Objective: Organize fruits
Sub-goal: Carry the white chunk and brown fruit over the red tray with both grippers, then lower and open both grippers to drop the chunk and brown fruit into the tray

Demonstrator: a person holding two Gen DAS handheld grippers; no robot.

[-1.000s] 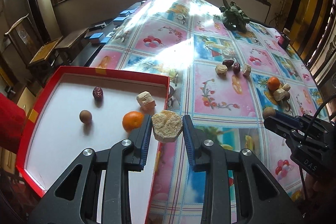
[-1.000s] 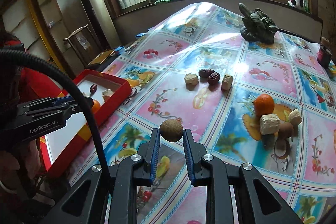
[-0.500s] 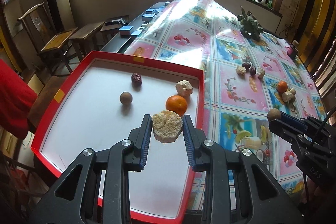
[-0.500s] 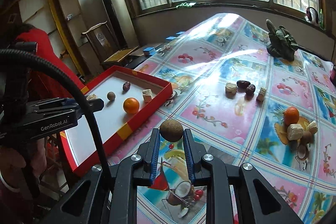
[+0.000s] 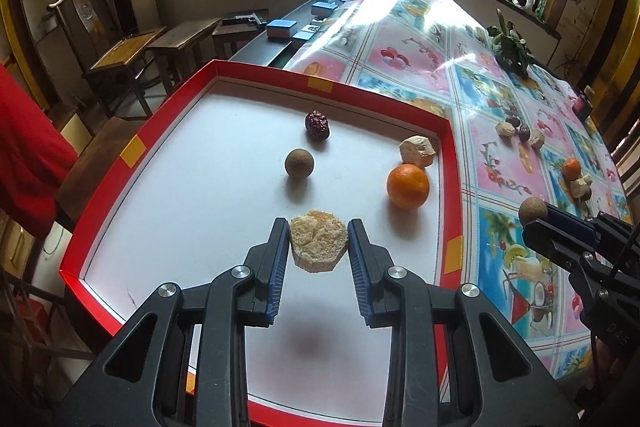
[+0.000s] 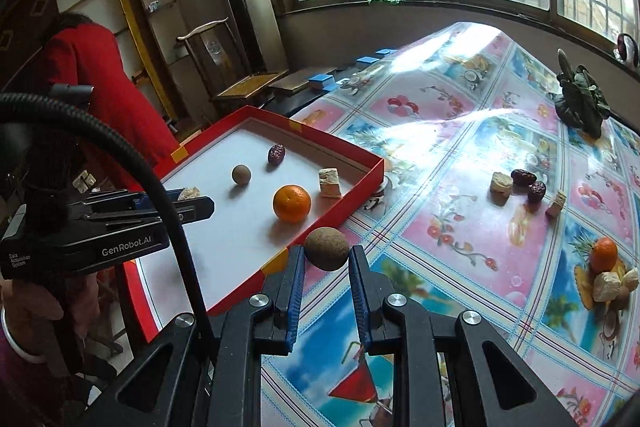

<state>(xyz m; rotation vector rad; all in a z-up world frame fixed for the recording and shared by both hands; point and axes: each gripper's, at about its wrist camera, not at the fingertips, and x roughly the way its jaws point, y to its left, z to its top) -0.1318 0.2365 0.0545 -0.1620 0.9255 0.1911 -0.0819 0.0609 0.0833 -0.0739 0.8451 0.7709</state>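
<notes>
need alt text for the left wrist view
The left gripper holds a pale crumbly chunk above a red-rimmed white tray containing an orange, a brown ball fruit, a red date and a pale cube. Right, the other gripper carries a brown ball.

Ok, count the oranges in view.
2. The first orange lies inside the red tray, near its right wall. The second orange sits on the tablecloth in the fruit pile; others may hide behind it.
</notes>
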